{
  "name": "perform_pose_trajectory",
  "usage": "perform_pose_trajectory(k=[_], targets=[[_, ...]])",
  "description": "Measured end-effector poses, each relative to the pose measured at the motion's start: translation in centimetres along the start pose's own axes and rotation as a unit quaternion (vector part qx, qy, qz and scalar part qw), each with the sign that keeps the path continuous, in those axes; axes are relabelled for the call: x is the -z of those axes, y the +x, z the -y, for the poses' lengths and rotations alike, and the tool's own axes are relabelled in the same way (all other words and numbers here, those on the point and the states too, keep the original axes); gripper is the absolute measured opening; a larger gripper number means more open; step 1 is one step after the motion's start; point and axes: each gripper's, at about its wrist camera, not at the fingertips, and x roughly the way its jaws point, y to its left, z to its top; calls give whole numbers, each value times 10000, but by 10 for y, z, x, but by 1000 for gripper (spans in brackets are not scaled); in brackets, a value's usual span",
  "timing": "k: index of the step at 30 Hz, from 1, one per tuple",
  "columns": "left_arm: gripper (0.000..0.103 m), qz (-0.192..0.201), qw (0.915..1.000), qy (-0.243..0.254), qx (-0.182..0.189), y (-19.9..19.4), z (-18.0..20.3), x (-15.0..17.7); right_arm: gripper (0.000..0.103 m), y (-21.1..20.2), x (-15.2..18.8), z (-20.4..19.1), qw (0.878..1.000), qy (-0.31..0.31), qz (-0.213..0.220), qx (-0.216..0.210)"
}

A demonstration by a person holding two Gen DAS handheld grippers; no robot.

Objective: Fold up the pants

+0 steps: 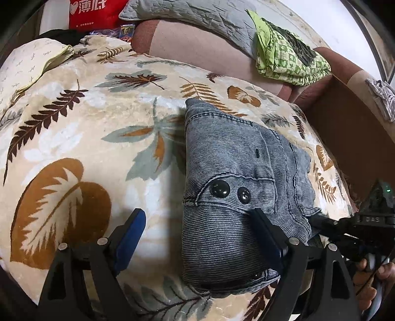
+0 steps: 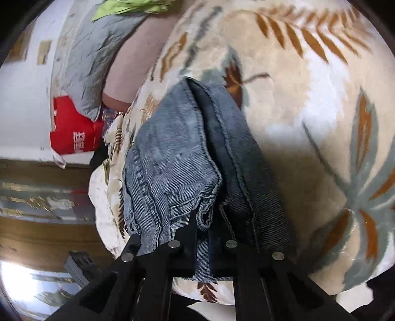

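Note:
The grey-blue denim pants (image 1: 234, 172) lie folded into a compact bundle on a cream leaf-patterned blanket (image 1: 98, 123), with two dark buttons on top. My left gripper (image 1: 197, 229) is open just above the blanket; its right finger rests on the bundle's near part and its left finger hangs over bare blanket. My right gripper (image 2: 205, 222) is shut on the pants' edge (image 2: 172, 160), with denim layers bunched between its fingers. The right gripper also shows in the left wrist view (image 1: 321, 222) at the bundle's right edge.
A brown-and-pink sofa back (image 1: 197, 47) runs behind the blanket, with a grey quilt (image 1: 202, 17) and a green patterned cloth (image 1: 288, 56) on it. A red bag (image 1: 93, 12) stands at the far left. A brown box (image 1: 345, 128) sits at the right.

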Motion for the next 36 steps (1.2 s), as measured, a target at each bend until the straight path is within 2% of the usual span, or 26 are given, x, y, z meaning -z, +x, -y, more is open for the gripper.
perform_pose_trajectory(k=[8, 10, 12, 16, 18, 22, 25, 28, 31, 34, 36], targets=[[87, 280, 9988, -395, -42, -22, -18, -8, 7, -56, 25, -67, 9931, -999, 601, -89], [87, 341, 9982, -481, -74, -27, -22, -11, 7, -65, 38, -68, 9922, -1066, 639, -108], [87, 371, 9982, -472, -68, -30, -21, -13, 7, -63, 49, -57, 9924, -1055, 628, 47], [87, 332, 9994, -50, -113, -29, 1, -15, 7, -36, 48, -15, 9954, -729, 461, 428], [87, 271, 9990, 258, -228, -23, 14, -12, 7, -23, 44, 4, 9974, -524, 309, 386], [87, -92, 9949, 836, -549, 2, 34, 4, 7, -12, 43, 6, 9965, -651, 236, 468], [88, 22, 9929, 966, -688, 5, 35, 10, 8, -13, 41, 11, 9975, -588, 94, 380], [88, -11, 9934, 936, -656, 5, 33, 9, 13, -25, 41, -1, 9942, -889, 29, 600], [90, -65, 9942, 881, -615, 7, 31, 10, 12, -56, 42, -23, 9886, -1252, 320, 769], [91, -108, 9945, 861, -589, 9, 31, 11, 12, -78, 36, -58, 9816, -1646, 649, 721], [91, -110, 9945, 858, -588, 9, 31, 11, 12, -75, 30, -77, 9788, -1824, 729, 583]])
